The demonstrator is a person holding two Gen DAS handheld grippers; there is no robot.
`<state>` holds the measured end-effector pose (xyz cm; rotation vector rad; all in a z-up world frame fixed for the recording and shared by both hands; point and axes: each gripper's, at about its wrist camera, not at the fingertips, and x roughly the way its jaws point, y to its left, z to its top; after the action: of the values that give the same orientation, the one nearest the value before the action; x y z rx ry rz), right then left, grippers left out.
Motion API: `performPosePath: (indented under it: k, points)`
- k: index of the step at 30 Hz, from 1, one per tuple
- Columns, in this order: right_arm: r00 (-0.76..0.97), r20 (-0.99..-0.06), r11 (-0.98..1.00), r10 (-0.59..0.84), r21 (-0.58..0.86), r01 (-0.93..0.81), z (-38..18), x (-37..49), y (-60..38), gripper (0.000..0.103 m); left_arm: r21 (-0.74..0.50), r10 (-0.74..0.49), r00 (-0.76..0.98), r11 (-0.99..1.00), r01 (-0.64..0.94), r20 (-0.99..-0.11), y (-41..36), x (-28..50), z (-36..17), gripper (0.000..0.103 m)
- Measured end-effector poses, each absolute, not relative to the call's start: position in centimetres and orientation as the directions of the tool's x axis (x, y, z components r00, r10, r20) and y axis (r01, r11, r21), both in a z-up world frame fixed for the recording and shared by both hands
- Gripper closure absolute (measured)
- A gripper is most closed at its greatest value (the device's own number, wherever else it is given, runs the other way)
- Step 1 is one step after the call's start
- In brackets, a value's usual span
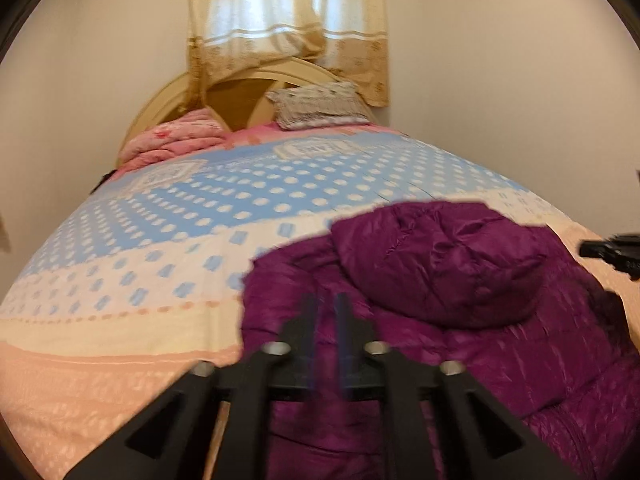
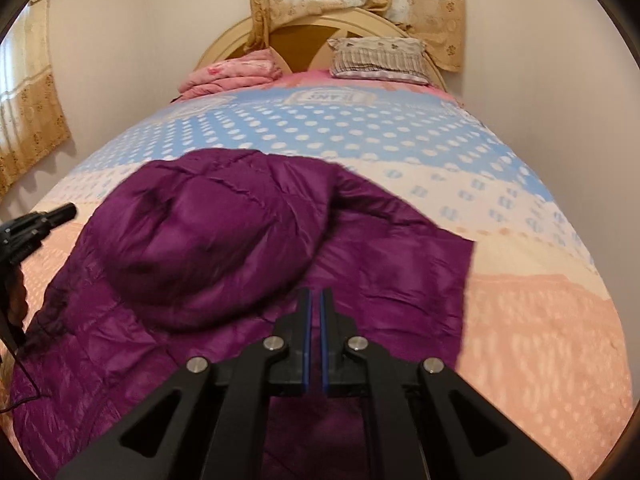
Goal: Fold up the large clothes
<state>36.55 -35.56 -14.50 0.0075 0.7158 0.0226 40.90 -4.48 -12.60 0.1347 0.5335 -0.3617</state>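
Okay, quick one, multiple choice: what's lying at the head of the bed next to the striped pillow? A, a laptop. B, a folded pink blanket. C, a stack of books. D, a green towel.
B: a folded pink blanket sits against the headboard, to the left of the striped pillow in the right wrist view.

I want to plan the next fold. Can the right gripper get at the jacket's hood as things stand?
Probably yes. The hood lies uppermost on the purple jacket, just ahead-left of the right gripper, uncovered. Its jaws look nearly shut and must open first.
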Motion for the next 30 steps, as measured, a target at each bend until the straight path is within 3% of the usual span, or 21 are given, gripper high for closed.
performPosePath:
  k: [2, 3, 4, 5, 7, 9, 14, 19, 22, 25, 30]
  points:
    - [0.763, -0.644, 0.999, -0.045, -0.018, 0.044, -13.7, 36.7, -35.9, 0.079, 0.037, -0.220, 0.863, 0.963, 0.265, -0.455, -4.3, 41.5, -11.4, 0.000]
    - [0.770, -0.635, 0.998, -0.060, -0.021, 0.060, -13.4, 36.5, -35.7, 0.059, 0.010, -0.212, 0.892, 0.972, 0.235, -0.399, -4.2, 41.6, -10.7, 0.001]
    - [0.777, -0.627, 0.997, -0.065, -0.017, 0.071, -12.9, 36.8, -35.4, 0.032, -0.009, -0.216, 0.903, 0.973, 0.229, -0.371, -4.5, 41.9, -10.3, 0.001]
    - [0.784, -0.618, 0.997, -0.061, -0.006, 0.073, -12.2, 37.4, -35.0, 0.023, -0.028, -0.217, 0.906, 0.975, 0.222, -0.363, -5.0, 42.7, -9.8, 0.001]
    - [0.794, -0.605, 0.998, -0.054, -0.006, 0.063, -11.1, 39.0, -33.4, 0.026, -0.045, -0.189, 0.890, 0.981, 0.187, -0.415, -7.1, 45.4, -9.0, 0.001]
    - [0.792, -0.610, 0.998, -0.001, 0.052, 0.041, -10.2, 41.4, -32.5, 0.045, -0.063, -0.182, 0.862, 0.983, 0.173, -0.473, -9.1, 48.1, -8.9, 0.001]
    - [0.773, -0.633, 0.985, 0.025, 0.146, 0.088, -10.6, 47.8, -31.7, 0.045, 0.052, -0.052, 0.780, 0.993, 0.107, -0.623, -13.8, 53.3, -11.6, 0.001]
    - [0.605, -0.785, 0.981, 0.136, 0.192, 0.029, -15.6, 49.6, -30.6, 0.045, 0.148, -0.033, 0.672, 0.966, 0.210, -0.740, -15.2, 51.4, -16.7, 0.001]
    - [0.564, -0.822, 0.996, 0.084, 0.073, -0.042, -17.3, 47.5, -28.9, 0.045, 0.177, -0.046, 0.639, 0.943, 0.281, -0.767, -15.4, 48.4, -19.1, 0.001]
    - [0.520, -0.850, 0.996, 0.082, 0.046, -0.081, -19.5, 45.9, -28.4, 0.045, 0.173, -0.064, 0.653, 0.941, 0.292, -0.755, -15.2, 46.5, -19.9, 0.001]
    - [0.517, -0.852, 0.995, 0.082, 0.040, -0.092, -20.3, 45.2, -28.8, 0.045, 0.116, -0.087, 0.692, 0.963, 0.242, -0.716, -14.5, 47.0, -16.8, 0.001]
